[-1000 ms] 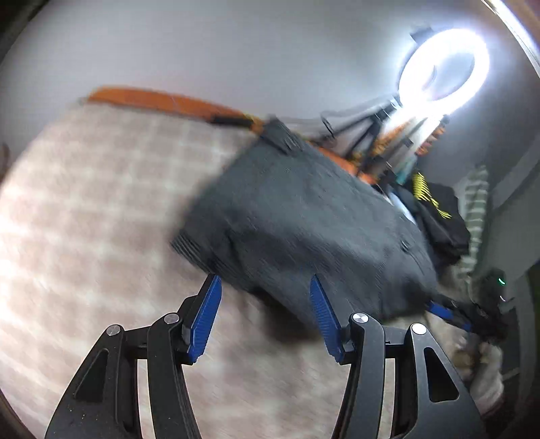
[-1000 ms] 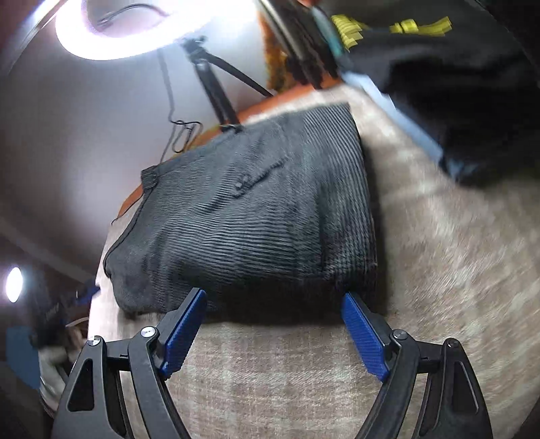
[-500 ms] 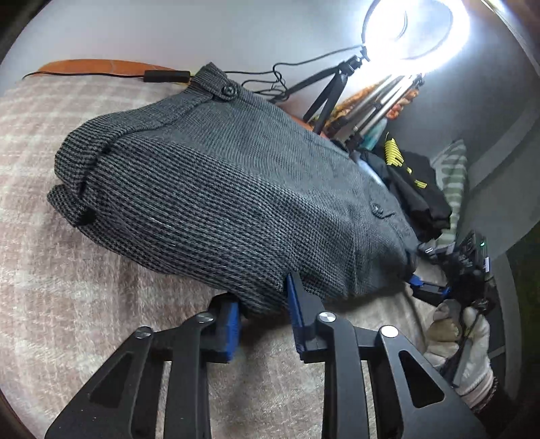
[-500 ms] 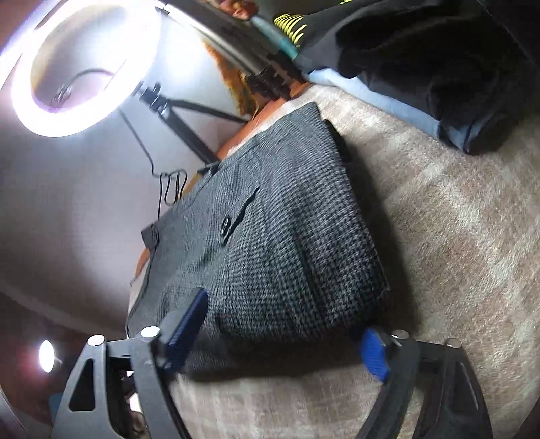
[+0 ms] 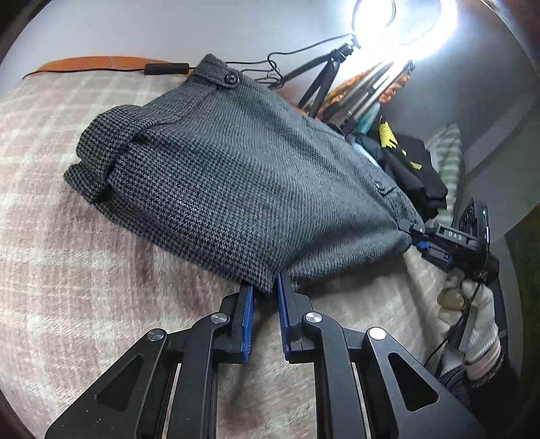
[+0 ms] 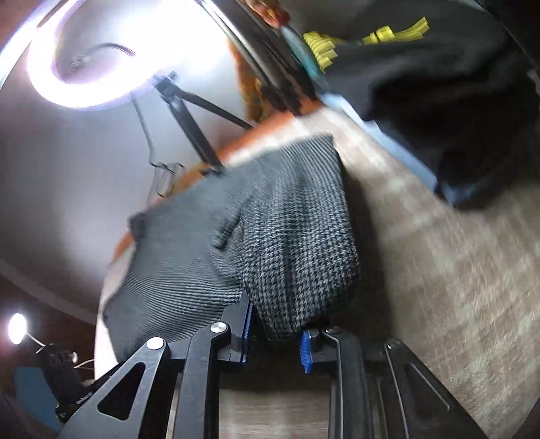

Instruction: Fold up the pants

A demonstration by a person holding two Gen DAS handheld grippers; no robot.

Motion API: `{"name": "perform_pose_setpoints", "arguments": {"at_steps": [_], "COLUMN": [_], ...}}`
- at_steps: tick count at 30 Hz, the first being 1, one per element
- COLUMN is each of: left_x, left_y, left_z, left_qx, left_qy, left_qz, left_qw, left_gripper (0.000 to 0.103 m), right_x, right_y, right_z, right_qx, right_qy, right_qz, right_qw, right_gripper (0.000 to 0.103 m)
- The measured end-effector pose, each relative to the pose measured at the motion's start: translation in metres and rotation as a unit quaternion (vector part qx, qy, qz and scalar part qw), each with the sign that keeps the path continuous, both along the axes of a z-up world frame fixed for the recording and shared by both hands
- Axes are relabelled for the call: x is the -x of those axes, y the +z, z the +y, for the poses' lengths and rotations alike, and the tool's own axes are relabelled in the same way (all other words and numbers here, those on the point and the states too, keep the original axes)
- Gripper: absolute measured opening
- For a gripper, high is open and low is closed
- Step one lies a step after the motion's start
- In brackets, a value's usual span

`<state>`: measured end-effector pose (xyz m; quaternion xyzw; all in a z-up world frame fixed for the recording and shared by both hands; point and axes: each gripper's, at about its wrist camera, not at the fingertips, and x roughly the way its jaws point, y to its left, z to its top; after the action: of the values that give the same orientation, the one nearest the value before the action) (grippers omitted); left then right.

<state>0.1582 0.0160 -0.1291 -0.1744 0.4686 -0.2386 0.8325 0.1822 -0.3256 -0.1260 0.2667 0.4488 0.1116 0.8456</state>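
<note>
The left gripper [image 5: 265,292] is clenching the near edge of the pants [image 5: 236,182], its blue-padded jaws pinched together on a small fold of the grey houndstooth cloth. The right gripper [image 6: 275,332] is likewise clamping a rounded corner of the pants [image 6: 297,256], with fabric bunching between its blue pads and draping over them; in the left wrist view this same gripper [image 5: 413,236] is showing at the far right corner of the pants, held by a hand in a white glove [image 5: 472,314].

The pants are lying folded into a thick bundle on a beige plaid blanket [image 5: 67,270], with the gripped edge raised slightly off it. A cuffed roll of cloth is sitting at the left end of the pants, and a buttoned tab [image 5: 231,78] is pointing away at their far end. A second button [image 5: 379,185] is showing near their right edge.

Beyond the pants, a black tripod [image 5: 324,81] is standing under a glaring ring light [image 5: 405,23], with thin cables trailing beside it. To the right of the pants, a pile of black clothing with yellow markings [image 5: 408,162] is resting on the blanket. An orange strip [image 5: 91,63] is running along the blanket's far edge behind the pants. The right wrist view is partly motion-blurred.
</note>
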Motion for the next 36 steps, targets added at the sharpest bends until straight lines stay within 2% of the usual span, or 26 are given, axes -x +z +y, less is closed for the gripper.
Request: {"name": "perform_pose_setpoints", "arguments": {"at_steps": [1, 3, 4, 6, 8, 10, 12, 14, 18, 19, 23, 25, 27, 29, 31, 33, 36], "left_x": [0.002, 0.006, 0.007, 0.010, 0.007, -0.002, -0.013, -0.025, -0.049, -0.050, -0.046, -0.044, -0.038, -0.032, -0.032, -0.033, -0.035], "left_y": [0.004, 0.015, 0.019, 0.034, 0.047, 0.053, 0.052, 0.047, 0.012, 0.006, 0.007, 0.013, 0.027, 0.044, 0.053, 0.053, 0.044], "left_z": [0.002, 0.008, 0.009, 0.016, 0.022, 0.029, 0.035, 0.032, 0.030, 0.032, 0.022, 0.020, 0.012, -0.001, -0.025, -0.052, -0.094], "left_qx": [-0.009, -0.021, -0.025, -0.035, -0.056, -0.078, -0.062, -0.079, -0.137, -0.139, -0.179, -0.188, -0.199, -0.187, -0.173, -0.166, -0.150], "left_qy": [0.002, 0.008, 0.013, 0.028, 0.053, 0.080, 0.096, 0.106, 0.118, 0.113, 0.094, 0.098, 0.101, 0.086, 0.057, 0.022, -0.032], "left_qz": [-0.006, -0.021, -0.028, -0.058, -0.087, -0.105, -0.105, -0.105, -0.059, -0.056, -0.081, -0.079, -0.100, -0.129, -0.149, -0.155, -0.158], "left_qw": [0.9999, 0.9995, 0.9992, 0.9973, 0.9933, 0.9882, 0.9879, 0.9856, 0.9818, 0.9823, 0.9759, 0.9741, 0.9696, 0.9701, 0.9719, 0.9735, 0.9755], "left_gripper": [0.012, 0.012, 0.012, 0.013, 0.020, 0.021, 0.021, 0.021, 0.021, 0.020, 0.020, 0.020, 0.020, 0.021, 0.031, 0.036, 0.036], "right_x": [-0.001, -0.001, 0.002, 0.006, 0.011, 0.018, 0.019, 0.018, 0.016, 0.015, 0.007, 0.006, 0.006, 0.004, 0.002, 0.002, 0.002], "right_y": [0.002, 0.008, 0.009, 0.006, 0.000, -0.007, -0.013, -0.016, -0.017, -0.017, -0.018, -0.023, -0.025, -0.024, -0.023, -0.024, -0.023], "right_z": [0.001, 0.001, -0.001, -0.003, -0.007, -0.013, -0.018, -0.022, -0.021, -0.020, -0.019, -0.024, -0.025, -0.022, -0.019, -0.017, -0.016], "right_qx": [0.003, 0.003, -0.004, -0.027, -0.045, -0.060, -0.078, -0.087, -0.087, -0.087, -0.096, -0.130, -0.146, -0.137, -0.124, -0.119, -0.118], "right_qy": [0.006, 0.014, 0.013, 0.010, 0.004, -0.008, -0.018, -0.030, -0.036, -0.036, -0.046, -0.065, -0.080, -0.081, -0.085, -0.089, -0.095], "right_qz": [-0.003, -0.010, -0.012, -0.004, 0.003, 0.011, 0.019, 0.022, 0.019, 0.019, 0.015, 0.019, 0.019, 0.018, 0.017, 0.014, 0.013], "right_qw": [1.000, 1.000, 1.000, 1.000, 0.999, 0.998, 0.997, 0.996, 0.995, 0.995, 0.994, 0.989, 0.986, 0.987, 0.988, 0.989, 0.988], "right_gripper": [0.022, 0.031, 0.042, 0.051, 0.065, 0.067, 0.067, 0.067, 0.068, 0.069, 0.070, 0.072, 0.073, 0.071, 0.066, 0.063, 0.064]}}
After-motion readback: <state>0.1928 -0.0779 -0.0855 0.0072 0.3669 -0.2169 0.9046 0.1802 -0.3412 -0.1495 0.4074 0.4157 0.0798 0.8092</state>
